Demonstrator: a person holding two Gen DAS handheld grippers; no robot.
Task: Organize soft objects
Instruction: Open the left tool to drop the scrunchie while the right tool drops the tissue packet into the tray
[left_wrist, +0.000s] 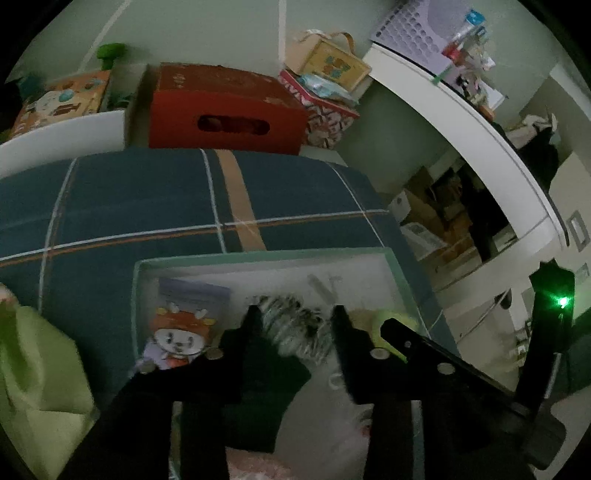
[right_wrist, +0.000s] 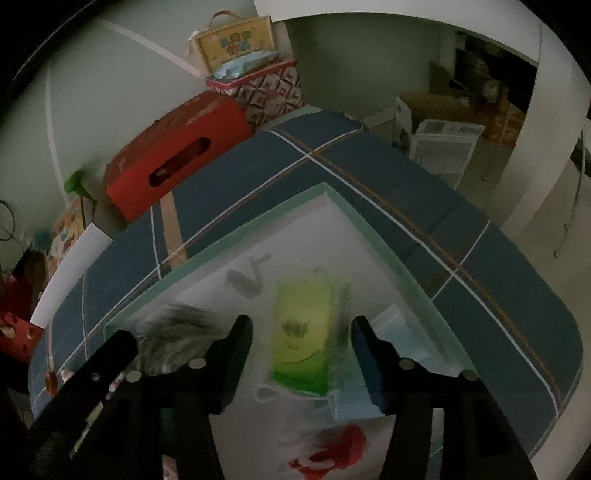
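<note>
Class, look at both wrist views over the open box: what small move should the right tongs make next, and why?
Probably lift the right tongs straight up. Their jaws stand open on either side of the green packet, which lies in the white box beside the grey furry toy, so it looks released.

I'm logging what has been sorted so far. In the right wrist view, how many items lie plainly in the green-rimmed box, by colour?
Grey furry item: 1
Yellow-green packet: 1
Pale blue pack: 1
Red-and-white item: 1
Total: 4
</note>
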